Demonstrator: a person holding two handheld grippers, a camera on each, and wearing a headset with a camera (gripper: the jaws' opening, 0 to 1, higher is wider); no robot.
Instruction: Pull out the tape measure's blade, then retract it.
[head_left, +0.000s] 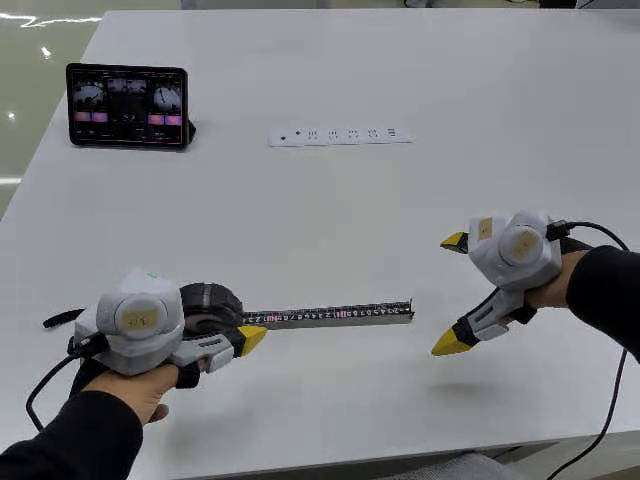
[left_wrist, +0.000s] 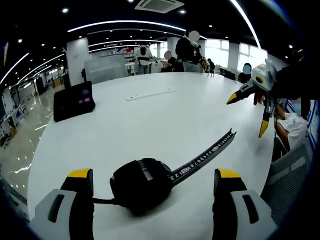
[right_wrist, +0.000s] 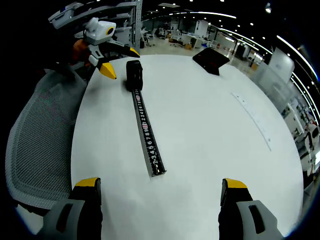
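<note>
1. While the tape measure's black case (head_left: 210, 308) is sitting on the white counter (head_left: 400, 200), I am holding my left tongs (left_wrist: 153, 175) spread wide around it, with one yellow tip on each side and neither touching it.
2. Its blade (head_left: 330, 314) is lying flat on the counter, running out from the case toward my right tongs (head_left: 450, 293), numbered face up.
3. My right tongs are hovering past the blade's end, on the side away from the case, gaping wide and gripping nothing.
4. A dark tablet (head_left: 128, 105) is standing well behind the case, its screen glowing.
5. A flat white strip (head_left: 340, 135) is lying well behind the case too, toward the blade's side.
</note>
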